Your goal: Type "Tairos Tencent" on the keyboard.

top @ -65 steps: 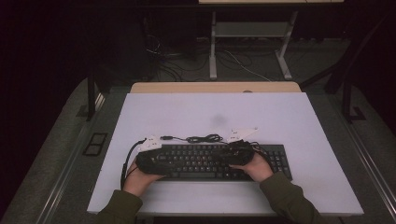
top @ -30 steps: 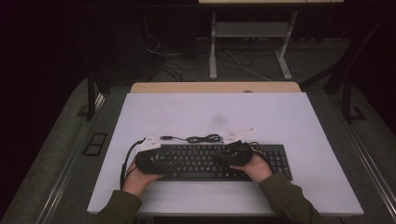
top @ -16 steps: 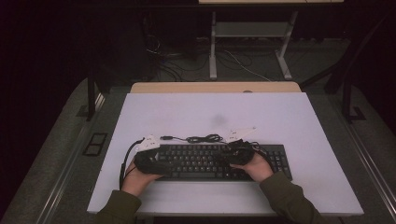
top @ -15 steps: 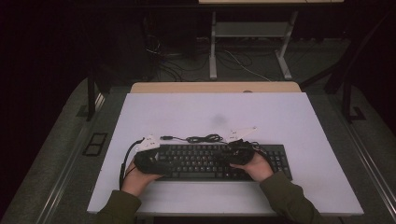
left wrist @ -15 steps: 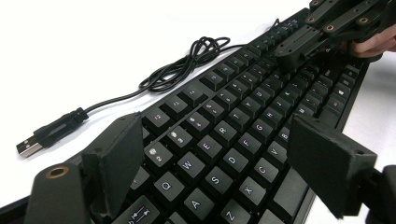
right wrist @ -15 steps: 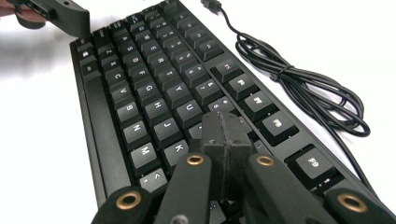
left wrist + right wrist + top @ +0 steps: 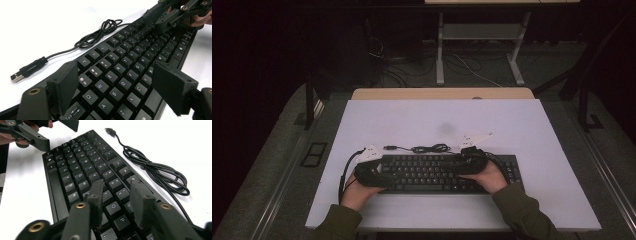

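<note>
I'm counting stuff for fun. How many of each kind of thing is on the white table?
Keyboard: 1
Cable: 1
Left gripper and right gripper: 2
Total: 4

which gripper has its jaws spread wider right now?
The left gripper: its jaws stand wide apart, spanning several key columns of the keyboard. The right gripper has a narrower gap, about one key wide.
</note>
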A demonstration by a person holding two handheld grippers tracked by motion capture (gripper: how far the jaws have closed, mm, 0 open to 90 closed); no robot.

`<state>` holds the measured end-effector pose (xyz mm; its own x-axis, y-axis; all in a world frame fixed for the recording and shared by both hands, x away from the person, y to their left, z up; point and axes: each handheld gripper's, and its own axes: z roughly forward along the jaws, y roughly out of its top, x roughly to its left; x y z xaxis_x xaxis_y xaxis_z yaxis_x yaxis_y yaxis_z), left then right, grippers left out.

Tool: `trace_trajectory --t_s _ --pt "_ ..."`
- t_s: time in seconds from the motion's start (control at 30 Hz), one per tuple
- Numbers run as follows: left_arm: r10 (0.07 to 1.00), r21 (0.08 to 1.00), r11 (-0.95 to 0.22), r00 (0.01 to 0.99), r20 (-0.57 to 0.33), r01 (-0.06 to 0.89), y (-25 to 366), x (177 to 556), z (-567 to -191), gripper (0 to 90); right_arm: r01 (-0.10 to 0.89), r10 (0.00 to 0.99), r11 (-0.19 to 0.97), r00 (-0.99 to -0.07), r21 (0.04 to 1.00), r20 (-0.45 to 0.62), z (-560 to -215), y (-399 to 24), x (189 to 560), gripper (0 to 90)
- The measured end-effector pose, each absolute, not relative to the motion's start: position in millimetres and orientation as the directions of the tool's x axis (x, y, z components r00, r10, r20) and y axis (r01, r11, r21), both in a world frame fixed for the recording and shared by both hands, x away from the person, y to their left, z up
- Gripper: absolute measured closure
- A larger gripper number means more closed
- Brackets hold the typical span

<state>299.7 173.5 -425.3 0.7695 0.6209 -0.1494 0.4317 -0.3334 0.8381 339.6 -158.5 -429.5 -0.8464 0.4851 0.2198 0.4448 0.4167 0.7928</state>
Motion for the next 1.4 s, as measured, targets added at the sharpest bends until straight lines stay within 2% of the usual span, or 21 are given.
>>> trace_trajectory --t_s 0.33,0.5,1.23,1.4 --pt "0.622 0.833 -0.336 0.768 -0.154 0.439 173.8 292.3 -426.3 29.4 0.450 0.494 0.401 -0.840 0.798 0.225 -430.2 -161.9 341.6 36.8" --pt "0.626 0.827 -0.344 0.765 -0.152 0.446 173.6 291.3 -427.8 36.5 0.454 0.509 0.383 -0.830 0.804 0.226 -430.8 -163.6 343.4 30.0" --pt "0.623 0.798 -0.382 0.768 -0.149 0.465 168.9 294.1 -432.2 88.8 0.447 0.514 0.380 -0.830 0.810 0.217 -432.0 -164.4 342.9 28.0" --pt "0.621 0.791 -0.390 0.769 -0.151 0.471 166.7 296.2 -433.5 88.9 0.447 0.514 0.383 -0.830 0.809 0.215 -432.6 -163.9 342.7 28.0"
